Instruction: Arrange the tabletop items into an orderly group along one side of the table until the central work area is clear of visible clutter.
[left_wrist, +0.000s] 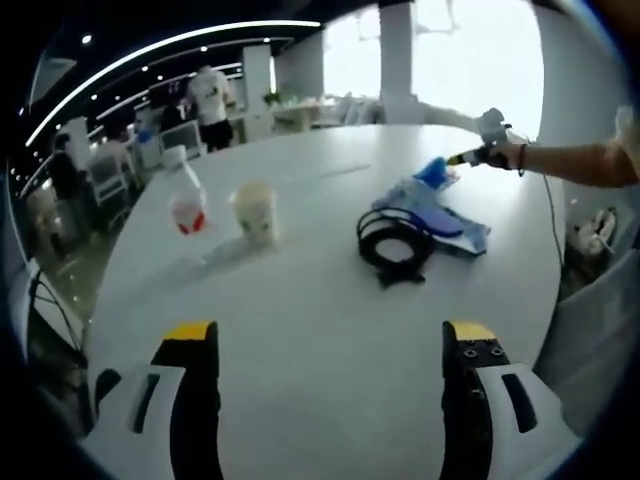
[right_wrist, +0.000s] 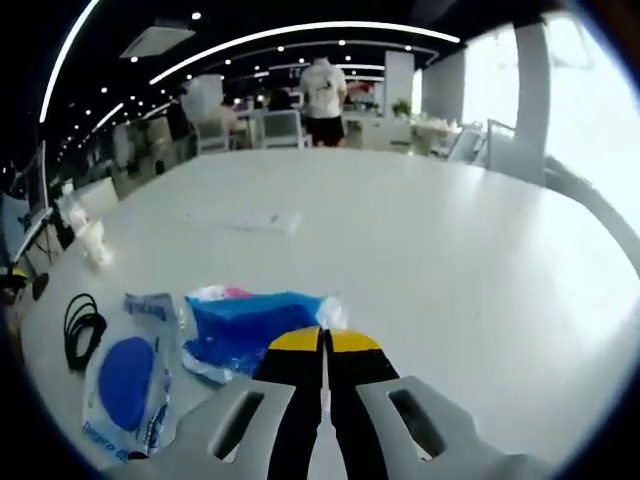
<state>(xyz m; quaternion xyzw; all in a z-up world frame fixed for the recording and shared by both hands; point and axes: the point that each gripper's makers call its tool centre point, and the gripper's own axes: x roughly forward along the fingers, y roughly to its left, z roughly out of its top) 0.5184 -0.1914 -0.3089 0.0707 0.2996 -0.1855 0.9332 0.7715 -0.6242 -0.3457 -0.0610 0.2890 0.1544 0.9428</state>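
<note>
Clutter sits mid-table: a bottle (left_wrist: 186, 195) and a cup (left_wrist: 254, 210) stand side by side toward the left, a coiled black cable (left_wrist: 396, 240) lies right of them, touching a clear packet (left_wrist: 440, 212) with blue inside, and a blue pack (right_wrist: 248, 328) lies beyond that. The left gripper (left_wrist: 330, 350) hovers with jaws wide apart, well short of everything. The right gripper (right_wrist: 323, 342) has its jaws pressed together at the edge of the blue pack; it may be pinching the wrapper, though I cannot be sure. If that hold is only a thin corner, a pull could slip or tear it. Dragging the packet could snag the cable, and a careless sweep by the left gripper might tip the cup or bottle.
</note>
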